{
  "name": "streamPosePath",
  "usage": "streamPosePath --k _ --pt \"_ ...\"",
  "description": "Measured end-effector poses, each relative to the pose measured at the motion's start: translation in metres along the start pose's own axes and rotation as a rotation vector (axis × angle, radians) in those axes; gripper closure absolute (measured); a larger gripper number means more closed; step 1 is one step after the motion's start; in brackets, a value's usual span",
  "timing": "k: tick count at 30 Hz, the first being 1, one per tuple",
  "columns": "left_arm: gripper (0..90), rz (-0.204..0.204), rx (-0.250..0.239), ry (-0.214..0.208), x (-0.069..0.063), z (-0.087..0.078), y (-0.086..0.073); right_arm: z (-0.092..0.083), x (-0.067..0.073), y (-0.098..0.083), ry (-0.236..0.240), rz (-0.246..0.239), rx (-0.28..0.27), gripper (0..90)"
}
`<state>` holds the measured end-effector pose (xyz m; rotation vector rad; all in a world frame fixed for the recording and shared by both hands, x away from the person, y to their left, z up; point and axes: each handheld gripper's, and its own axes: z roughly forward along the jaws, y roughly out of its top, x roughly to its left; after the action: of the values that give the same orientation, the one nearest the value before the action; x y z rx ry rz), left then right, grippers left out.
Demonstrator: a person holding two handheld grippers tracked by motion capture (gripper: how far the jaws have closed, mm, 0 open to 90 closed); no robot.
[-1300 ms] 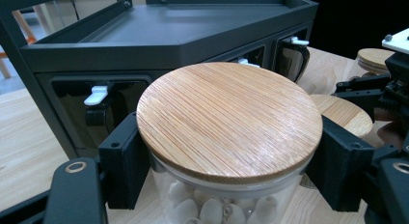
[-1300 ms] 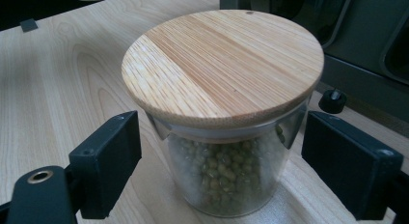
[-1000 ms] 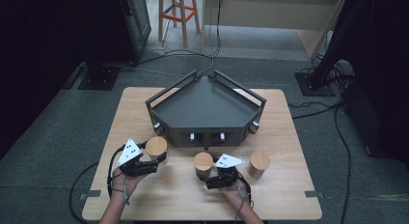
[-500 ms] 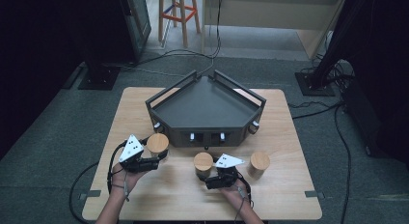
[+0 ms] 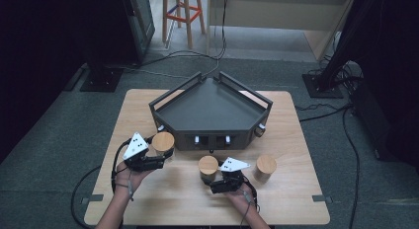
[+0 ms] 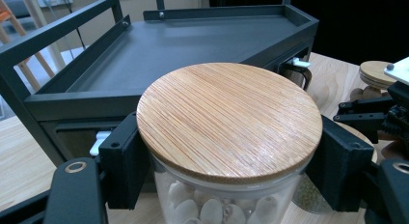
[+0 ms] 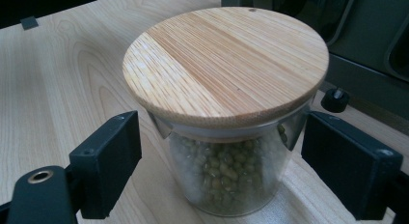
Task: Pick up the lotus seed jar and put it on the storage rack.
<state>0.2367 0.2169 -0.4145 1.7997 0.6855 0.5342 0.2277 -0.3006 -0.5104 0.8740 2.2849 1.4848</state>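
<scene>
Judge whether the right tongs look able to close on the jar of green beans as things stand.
Probably yes: the right tongs already straddle the jar of green beans, jaws open on either side, with nothing between pads and glass.

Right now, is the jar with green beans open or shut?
Shut. A wooden lid sits flat on the green bean jar.

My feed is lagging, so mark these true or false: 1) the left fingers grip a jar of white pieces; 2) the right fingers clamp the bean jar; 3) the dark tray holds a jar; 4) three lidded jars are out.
1) True: the left gripper is shut on the jar of white pieces.
2) False: the right gripper is open, its fingers apart from the bean jar.
3) False: the dark tray is bare.
4) True: the third jar stands at the right.
</scene>
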Motion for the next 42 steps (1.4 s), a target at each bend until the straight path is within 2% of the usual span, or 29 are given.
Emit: streamPosePath --k 21,42 --pt "25.2 -0.036 -0.021 -0.002 0.007 0.003 0.014 0.0 0.0 0.0 0.002 0.006 0.002 13.9" --pt "25.2 -0.023 -0.032 0.004 0.012 0.008 0.033 0.0 -0.001 0.001 0.005 0.004 0.003 13.9"
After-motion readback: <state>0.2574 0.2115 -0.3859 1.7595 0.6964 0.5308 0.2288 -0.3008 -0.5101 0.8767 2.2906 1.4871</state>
